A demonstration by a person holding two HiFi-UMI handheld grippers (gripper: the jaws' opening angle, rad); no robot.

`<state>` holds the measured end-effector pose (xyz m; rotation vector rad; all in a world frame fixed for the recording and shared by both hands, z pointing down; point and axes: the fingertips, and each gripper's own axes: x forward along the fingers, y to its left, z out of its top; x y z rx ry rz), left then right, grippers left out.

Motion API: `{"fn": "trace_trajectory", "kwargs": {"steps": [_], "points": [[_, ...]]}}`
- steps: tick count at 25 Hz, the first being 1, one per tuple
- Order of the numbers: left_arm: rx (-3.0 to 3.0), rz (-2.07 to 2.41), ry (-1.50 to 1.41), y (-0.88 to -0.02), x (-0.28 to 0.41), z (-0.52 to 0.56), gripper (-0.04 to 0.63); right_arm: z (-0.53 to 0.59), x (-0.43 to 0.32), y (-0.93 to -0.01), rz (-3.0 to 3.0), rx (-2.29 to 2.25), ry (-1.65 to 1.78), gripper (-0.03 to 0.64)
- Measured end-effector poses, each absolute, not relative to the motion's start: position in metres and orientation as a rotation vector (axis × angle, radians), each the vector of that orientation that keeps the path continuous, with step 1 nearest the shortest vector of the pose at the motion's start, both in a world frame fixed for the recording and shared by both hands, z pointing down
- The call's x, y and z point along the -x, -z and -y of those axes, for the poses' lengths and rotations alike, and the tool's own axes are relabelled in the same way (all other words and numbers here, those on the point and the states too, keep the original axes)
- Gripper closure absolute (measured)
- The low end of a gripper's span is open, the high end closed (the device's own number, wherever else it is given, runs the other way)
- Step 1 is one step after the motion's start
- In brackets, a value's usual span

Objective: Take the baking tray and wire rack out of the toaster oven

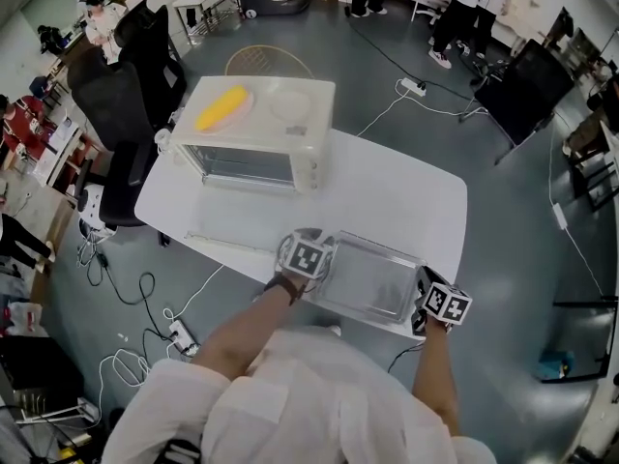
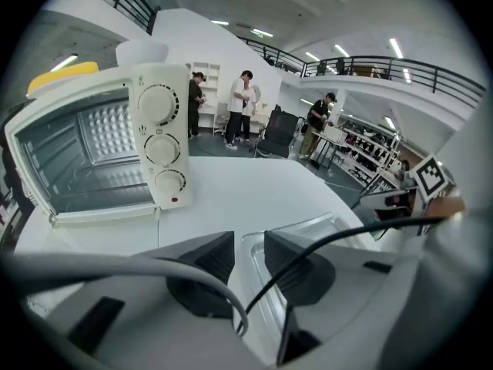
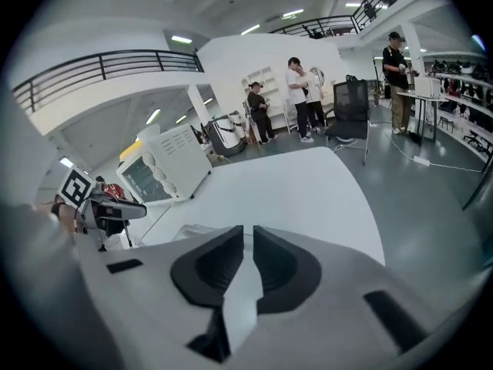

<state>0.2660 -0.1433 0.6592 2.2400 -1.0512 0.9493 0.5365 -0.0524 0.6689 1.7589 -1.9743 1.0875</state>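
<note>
- The left gripper (image 2: 248, 259) has its jaws apart and pressing on nothing. A corner of the baking tray (image 2: 312, 228) shows through the gap, just under and beyond the fingertips.
- The right gripper (image 3: 248, 254) has its jaws nearly together with a slim gap and nothing in it. Only bare table (image 3: 300, 191) lies past its tips.
- The tray lies flat on the table between the two sets of fingers, one short end just beside each. It is out of the oven, so I judge that half of the task done.
- The toaster oven (image 2: 92, 153) stands well ahead of the left fingers, front facing them. I cannot make out the wire rack, inside or on the table.
- To finish the release well, lift both grippers straight off the tray ends so neither jaw drags it.
- Spread the right jaws wide before reaching for the rack, and approach level with the oven's opening.
</note>
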Motion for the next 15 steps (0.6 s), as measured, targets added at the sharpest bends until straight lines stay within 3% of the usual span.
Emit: {"fn": "trace_trajectory", "kwargs": {"steps": [15], "points": [[-2.468, 1.056, -0.527, -0.548, -0.281, 0.164, 0.561, 0.087, -0.524, -0.55, 2.288, -1.941, -0.744, 0.611]]}}
